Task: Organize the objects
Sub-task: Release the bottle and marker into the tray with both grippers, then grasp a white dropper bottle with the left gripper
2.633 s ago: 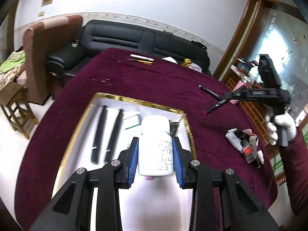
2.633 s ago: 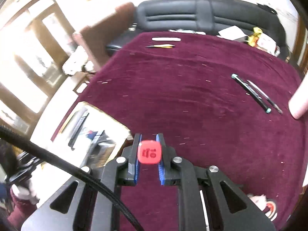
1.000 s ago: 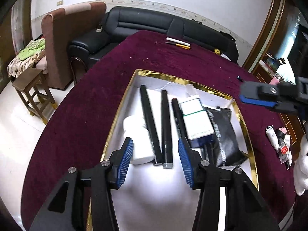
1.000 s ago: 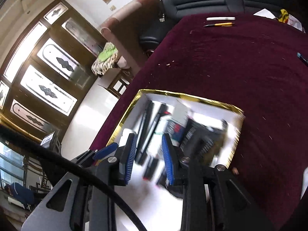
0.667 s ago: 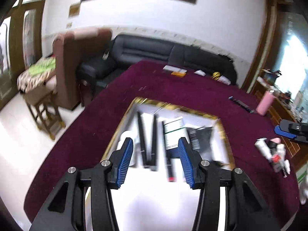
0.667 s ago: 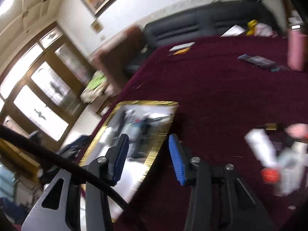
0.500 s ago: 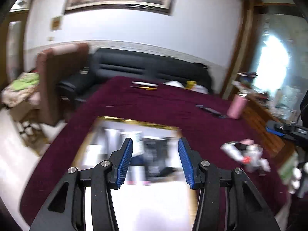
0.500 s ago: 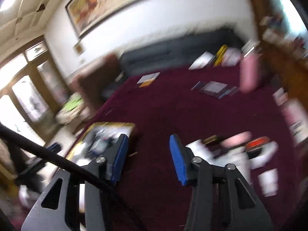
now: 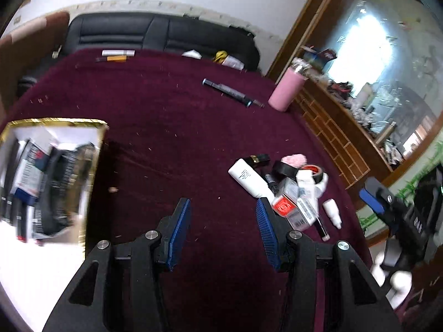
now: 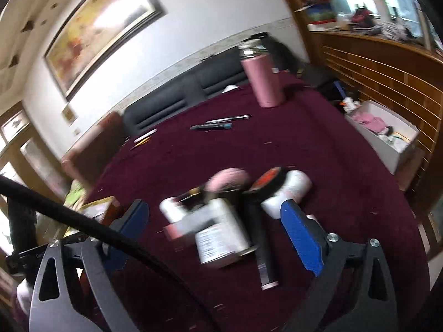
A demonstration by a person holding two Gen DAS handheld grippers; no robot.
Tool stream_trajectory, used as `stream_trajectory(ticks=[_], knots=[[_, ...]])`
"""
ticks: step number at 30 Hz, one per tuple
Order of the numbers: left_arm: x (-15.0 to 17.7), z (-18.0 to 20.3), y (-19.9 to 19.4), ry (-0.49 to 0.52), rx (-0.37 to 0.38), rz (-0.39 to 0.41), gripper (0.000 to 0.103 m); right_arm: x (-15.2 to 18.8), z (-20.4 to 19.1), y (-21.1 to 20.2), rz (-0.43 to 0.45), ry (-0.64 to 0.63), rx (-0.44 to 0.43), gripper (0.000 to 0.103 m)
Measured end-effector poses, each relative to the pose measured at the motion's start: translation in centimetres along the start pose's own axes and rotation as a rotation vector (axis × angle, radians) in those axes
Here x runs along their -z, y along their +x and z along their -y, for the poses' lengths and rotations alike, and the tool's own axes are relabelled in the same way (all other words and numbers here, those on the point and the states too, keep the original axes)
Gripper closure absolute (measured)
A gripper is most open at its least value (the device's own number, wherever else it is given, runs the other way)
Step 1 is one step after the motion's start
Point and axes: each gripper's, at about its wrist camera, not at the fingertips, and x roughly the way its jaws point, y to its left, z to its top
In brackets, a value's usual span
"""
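A gold-rimmed tray (image 9: 91, 171) holding pens, a box and a black pouch lies at the left of the maroon table (image 9: 171, 127). A pile of small items (image 9: 288, 188), with a white tube, tape rolls and a red-labelled box, lies to the right. My left gripper (image 9: 223, 215) is open and empty over the cloth between tray and pile. My right gripper (image 10: 216, 227) is wide open with the blurred pile (image 10: 221, 221) between its fingers, touching nothing that I can see. It also shows at the right edge of the left wrist view (image 9: 372, 200).
A pink flask (image 9: 288, 91) stands at the far right edge of the table, with dark pens (image 9: 229, 92) beside it. A white marker and a yellow pen (image 9: 116, 55) lie at the far edge. A black sofa (image 9: 155, 33) is behind; a wooden cabinet (image 10: 387, 83) is right.
My left gripper let go of the white bottle in the tray and swung right. My right gripper let go of the red die, opened wide and moved to the pile.
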Motion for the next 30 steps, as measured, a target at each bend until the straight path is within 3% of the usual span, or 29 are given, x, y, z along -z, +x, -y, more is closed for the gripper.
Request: stream_trajectory(ticks=[4, 11, 14, 17, 20, 21, 23, 30], knots=[[-1.0, 1.0, 4.8, -0.042, -0.053, -0.050, 0.060, 0.0, 2.8, 0.8, 0.046, 0.050, 0.031, 0.005], [-2.1, 4.1, 11.0, 0.013, -0.152, -0.092, 0.060, 0.2, 4.4, 0.6, 0.059, 0.072, 0.001, 0.005], [-2.6, 5.1, 12.4, 0.028, -0.173, -0.082, 0.059, 0.2, 4.6, 0.7, 0.068, 0.072, -0.007, 0.005], [-2.1, 5.9, 13.9, 0.045, -0.194, -0.125, 0.059, 0.3, 4.7, 0.8, 0.064, 0.070, -0.015, 0.005], [-1.4, 6.9, 14.2, 0.132, -0.241, -0.116, 0.060, 0.5, 4.6, 0.8, 0.062, 0.064, -0.011, 0.005], [-1.1, 7.2, 14.1, 0.157, -0.238, -0.116, 0.062, 0.5, 4.6, 0.9, 0.059, 0.063, -0.009, 0.005], [-0.7, 7.1, 13.5, 0.176, -0.188, -0.126, 0.079, 0.5, 4.6, 1.1, 0.052, 0.059, -0.001, 0.005], [1.1, 4.3, 8.3, 0.134, -0.053, -0.105, 0.079, 0.8, 4.4, 1.5, 0.035, 0.041, 0.035, 0.005]])
